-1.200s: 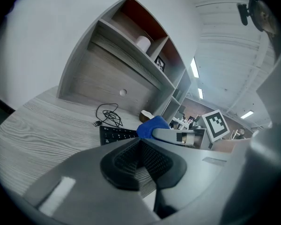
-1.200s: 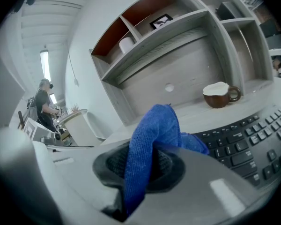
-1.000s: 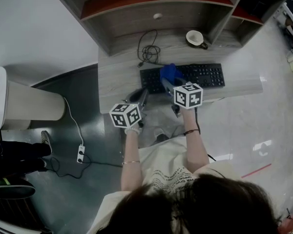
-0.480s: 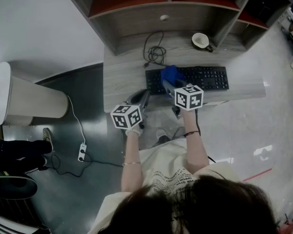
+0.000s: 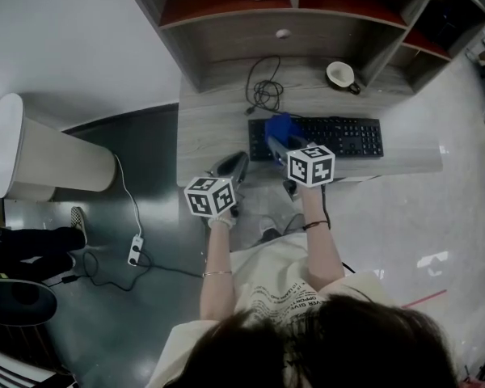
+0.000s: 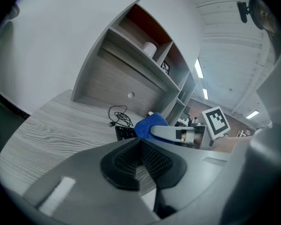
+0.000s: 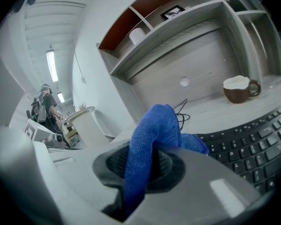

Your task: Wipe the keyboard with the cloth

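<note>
— Over the left end of the keyboard point(image 5: 331, 138), the blue cloth point(image 7: 152, 135) is pinched tight in the right gripper point(image 7: 140, 168). The left gripper point(image 6: 140, 161) is closed on nothing, by the front edge of the desk point(image 5: 206, 128).
— What could go wrong?
— The keyboard is not held down, so it could be pushed toward the cup point(image 5: 339, 74).

Shirt print point(image 5: 284, 301) too small, nothing legible

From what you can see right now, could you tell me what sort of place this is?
Probably an office workstation: a wooden desk with a shelf hutch, and a black keyboard and a cup on it.
</note>
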{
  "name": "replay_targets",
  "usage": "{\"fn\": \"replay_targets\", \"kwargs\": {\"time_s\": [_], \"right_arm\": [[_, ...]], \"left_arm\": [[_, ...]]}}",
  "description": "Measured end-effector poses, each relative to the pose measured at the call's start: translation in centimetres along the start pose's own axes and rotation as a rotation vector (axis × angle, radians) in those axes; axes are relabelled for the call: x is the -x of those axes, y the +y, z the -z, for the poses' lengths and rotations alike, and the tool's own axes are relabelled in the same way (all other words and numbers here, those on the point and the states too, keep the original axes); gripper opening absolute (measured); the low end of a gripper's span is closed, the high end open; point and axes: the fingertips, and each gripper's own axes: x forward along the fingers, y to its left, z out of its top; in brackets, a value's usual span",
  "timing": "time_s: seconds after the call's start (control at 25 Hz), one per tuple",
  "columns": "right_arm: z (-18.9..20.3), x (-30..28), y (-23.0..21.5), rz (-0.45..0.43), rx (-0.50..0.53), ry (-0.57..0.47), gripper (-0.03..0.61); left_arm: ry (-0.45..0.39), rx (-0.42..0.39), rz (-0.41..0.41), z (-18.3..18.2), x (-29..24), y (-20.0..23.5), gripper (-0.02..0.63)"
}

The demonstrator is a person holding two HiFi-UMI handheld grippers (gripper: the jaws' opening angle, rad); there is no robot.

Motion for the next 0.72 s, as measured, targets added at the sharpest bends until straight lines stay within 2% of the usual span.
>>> {"fn": "replay_targets", "kwargs": {"time_s": [0.36,0.72], "right_arm": [[0.0,-1.0,0.6,-0.031,0.003,0.009,0.052],[0.2,-2.6,2.5,-0.100,0.025,0.045,0.052]], "left_arm": [[-0.016,0.004,-0.037,-0.5,0.4,1.0,-0.006],[-0.029,0.013,-0.090,-0.6,1.1,1.6,-0.006]]}}
